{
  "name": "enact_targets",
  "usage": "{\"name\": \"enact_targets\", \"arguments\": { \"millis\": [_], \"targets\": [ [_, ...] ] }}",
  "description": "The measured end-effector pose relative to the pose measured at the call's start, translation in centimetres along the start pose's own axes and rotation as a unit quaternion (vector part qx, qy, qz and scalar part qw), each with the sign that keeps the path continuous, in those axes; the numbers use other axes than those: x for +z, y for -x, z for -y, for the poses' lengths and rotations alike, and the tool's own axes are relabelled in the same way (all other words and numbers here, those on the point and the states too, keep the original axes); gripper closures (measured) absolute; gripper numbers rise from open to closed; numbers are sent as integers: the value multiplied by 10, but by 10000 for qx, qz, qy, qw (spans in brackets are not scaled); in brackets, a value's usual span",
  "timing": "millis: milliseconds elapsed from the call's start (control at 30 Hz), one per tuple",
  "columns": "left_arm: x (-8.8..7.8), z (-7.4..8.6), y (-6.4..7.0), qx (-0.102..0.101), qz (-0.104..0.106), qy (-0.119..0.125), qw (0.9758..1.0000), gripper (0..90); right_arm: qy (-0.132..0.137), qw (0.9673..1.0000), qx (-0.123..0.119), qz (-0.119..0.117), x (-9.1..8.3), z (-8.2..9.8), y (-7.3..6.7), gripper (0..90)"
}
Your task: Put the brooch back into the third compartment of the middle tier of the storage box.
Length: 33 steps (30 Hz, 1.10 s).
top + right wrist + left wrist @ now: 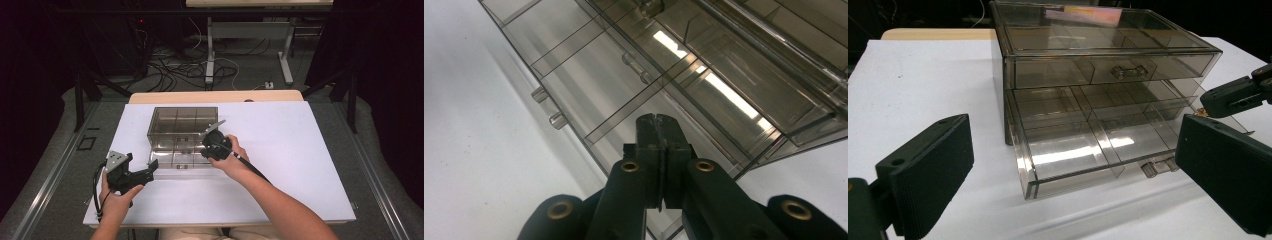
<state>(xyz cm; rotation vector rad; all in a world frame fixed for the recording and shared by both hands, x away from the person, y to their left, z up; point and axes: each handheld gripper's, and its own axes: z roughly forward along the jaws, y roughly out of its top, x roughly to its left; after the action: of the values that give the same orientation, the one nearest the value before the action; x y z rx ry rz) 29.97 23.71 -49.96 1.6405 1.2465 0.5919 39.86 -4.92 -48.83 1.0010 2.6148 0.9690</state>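
A smoky clear drawer box (183,131) sits on the white table (300,165), a little left of centre and toward the far edge. Its lower drawer (1083,142) is pulled out toward the person, and the upper drawer (1108,70) is shut.

The right gripper (657,127) hangs over the right end of the open drawer with its jaws pressed together and nothing visible between them. In the right gripper view its tip points down into a right-hand compartment, just past one of the dividers.

The left gripper (150,172) rests on the near left, its jaws spread wide and empty. It faces the drawer's front left corner from just in front of it.

The drawer's long axis runs left to right, so it slides near to far. Its small handle (1157,167) sits on the near face, roughly midway, to the near left of the right gripper's tip. The right hand (231,161) looks the nearer one to that front edge, so a push to close the drawer would probably go from near to far, with the left gripper free to steady the box.
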Motion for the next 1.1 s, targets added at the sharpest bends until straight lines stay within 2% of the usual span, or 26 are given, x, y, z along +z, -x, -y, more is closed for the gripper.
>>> {"name": "enact_targets", "arguments": {
  "millis": [367, 467, 500, 533, 567, 667, 733, 767, 800, 1100],
  "targets": [
    [0, 0, 0, 33, -1, -3, 10000, 26, -13, 10000, -2, 28, 0, 0, 2, 887],
    [0, 0, 0, 6, 4, -4, 10000, 25, 29, 10000, 48, 56, 0, 0, 2, 851],
    [0, 0, 0, 3, 3, -4, 10000, 26, 166, 9998, 35, 39, 1, 1, 3, 838],
    [0, 0, 0, 3, 3, -4, 10000, 26, 169, 9998, 20, 45, 1, 1, 3, 828],
    [0, 0, 0, 0, 1, 0, 10000, 26, 49, 10000, 24, 51, -1, 0, 4, 818],
    [0, 0, 0, 10, -5, -6, 10000, 26, 173, 9998, 25, 75, -1, 1, 4, 788],
    [0, 0, 0, 6, 3, -2, 10000, 25, 96, 9999, 28, 67, -3, 0, 4, 768],
    [0, 0, 0, 6, 3, -2, 10000, 26, 178, 9998, 5, 75, -2, 0, 4, 755],
    [0, 0, 0, 5, 1, 0, 10000, 26, 116, 9999, 11, 68, -3, 0, 4, 746],
    [0, 0, 0, 7, 0, 0, 10000, 25, 110, 9999, 21, 5, -3, 1, 2, 619]
  ]
}}
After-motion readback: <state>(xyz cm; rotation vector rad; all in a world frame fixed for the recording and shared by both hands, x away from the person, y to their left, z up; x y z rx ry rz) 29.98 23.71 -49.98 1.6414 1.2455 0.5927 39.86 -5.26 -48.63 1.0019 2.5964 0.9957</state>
